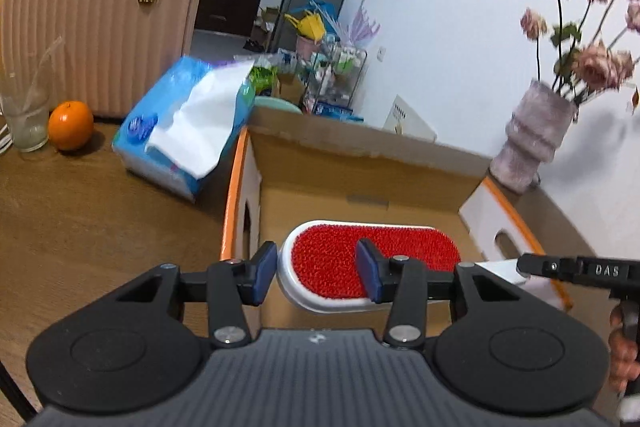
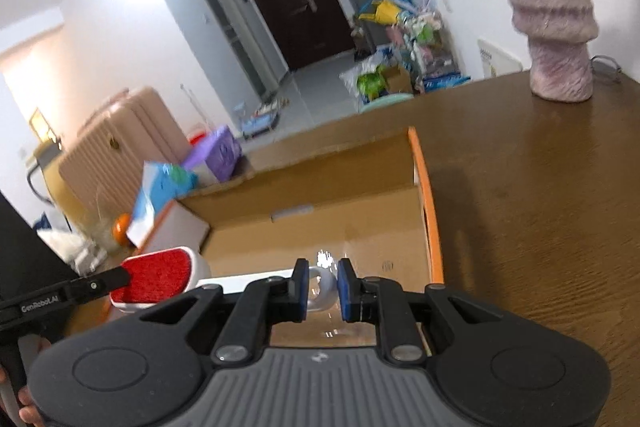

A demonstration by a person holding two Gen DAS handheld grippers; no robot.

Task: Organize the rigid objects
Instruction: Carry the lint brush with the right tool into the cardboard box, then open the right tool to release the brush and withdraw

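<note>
A lint brush point(image 1: 404, 247) with a red bristle face and a white body hangs over the open cardboard box point(image 1: 360, 147). My left gripper point(image 1: 316, 273) is shut on its near end, one blue pad on the white back and the other on the red face. In the right wrist view the same brush point(image 2: 160, 277) shows at the lower left, over the box's point(image 2: 426, 195) left flap. My right gripper point(image 2: 323, 289) is shut on a small clear, glassy object point(image 2: 320, 291) above the box's near edge. Glare blurs its shape.
On the brown wooden table point(image 1: 80, 227) left of the box lie a blue tissue pack point(image 1: 184, 127), an orange point(image 1: 71, 125) and a drinking glass point(image 1: 26, 115). A pink suitcase point(image 1: 100, 27) stands behind them. A fuzzy vase point(image 2: 552, 27) with dried flowers stands at the right.
</note>
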